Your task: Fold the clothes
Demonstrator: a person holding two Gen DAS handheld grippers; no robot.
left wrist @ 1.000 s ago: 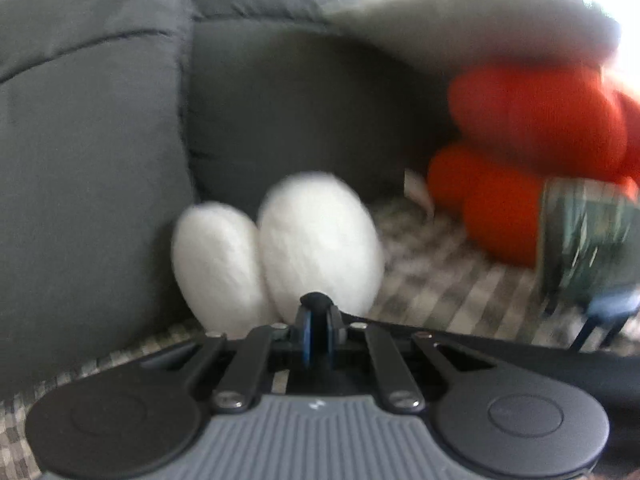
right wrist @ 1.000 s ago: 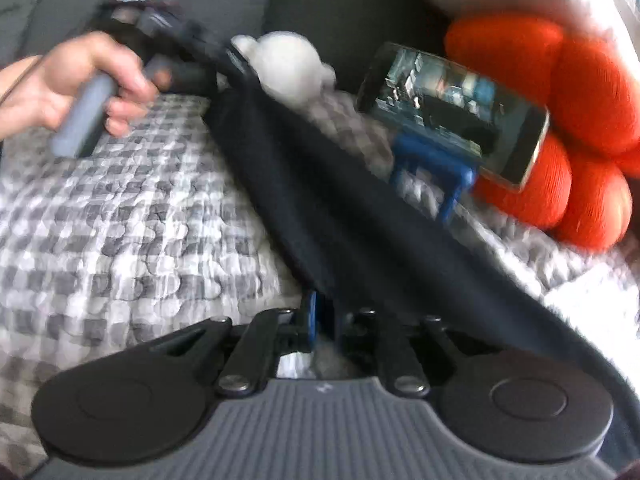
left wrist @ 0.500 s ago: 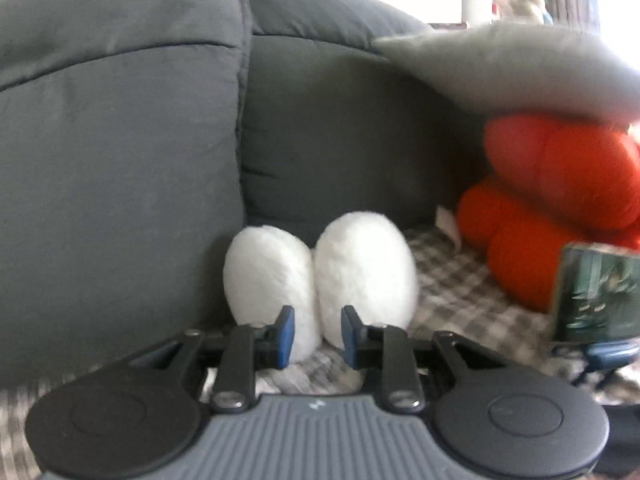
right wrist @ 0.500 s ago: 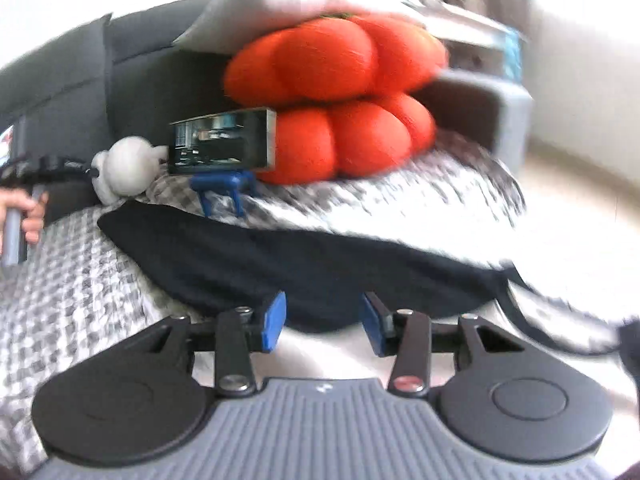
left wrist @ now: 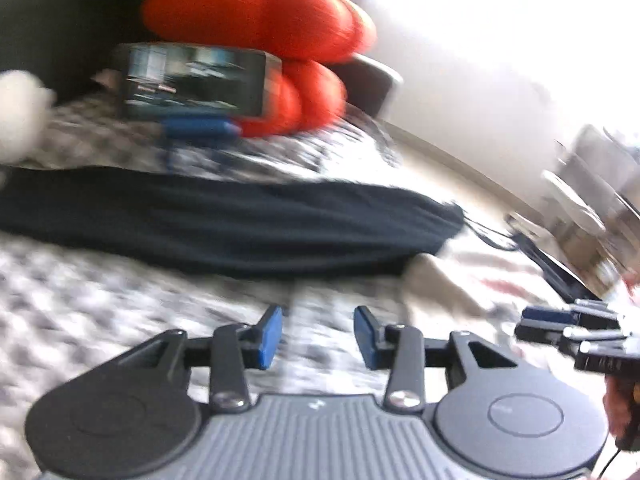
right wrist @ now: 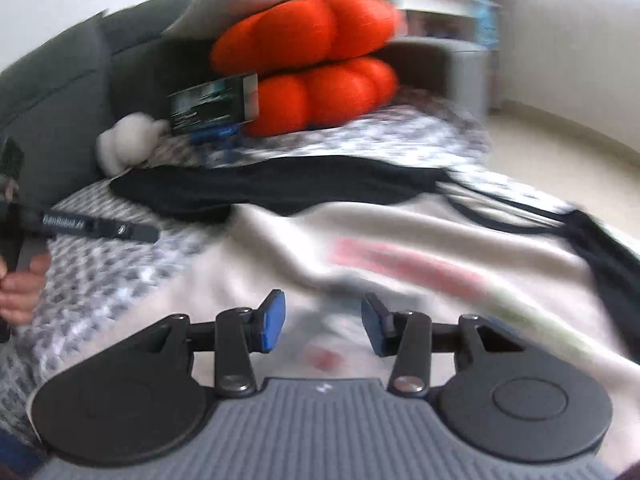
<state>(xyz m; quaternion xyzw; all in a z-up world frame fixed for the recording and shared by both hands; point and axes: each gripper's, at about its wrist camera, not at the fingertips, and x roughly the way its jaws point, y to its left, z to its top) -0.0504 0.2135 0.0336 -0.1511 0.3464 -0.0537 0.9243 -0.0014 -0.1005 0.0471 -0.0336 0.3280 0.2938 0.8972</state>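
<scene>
Both wrist views look low along their jaws across the checked sofa cover (left wrist: 100,292), sharing the dark garment (left wrist: 240,224) (right wrist: 280,188), orange cushion (left wrist: 256,12) (right wrist: 320,64) and propped phone (left wrist: 192,80) (right wrist: 212,104).

Left gripper (left wrist: 318,334) parted and empty over a checked cover (left wrist: 100,300), everything blurred.

Straight ahead at 12 o'clock, a dark garment (left wrist: 224,226) stretched flat across the cover. Beyond it at 11 o'clock, a phone (left wrist: 196,82) on a blue stand (left wrist: 198,130), backed by orange cushions (left wrist: 256,16). At 3 o'clock, right gripper (left wrist: 532,326) edging in, state unclear. White plush (left wrist: 20,114) at 10 o'clock.
</scene>
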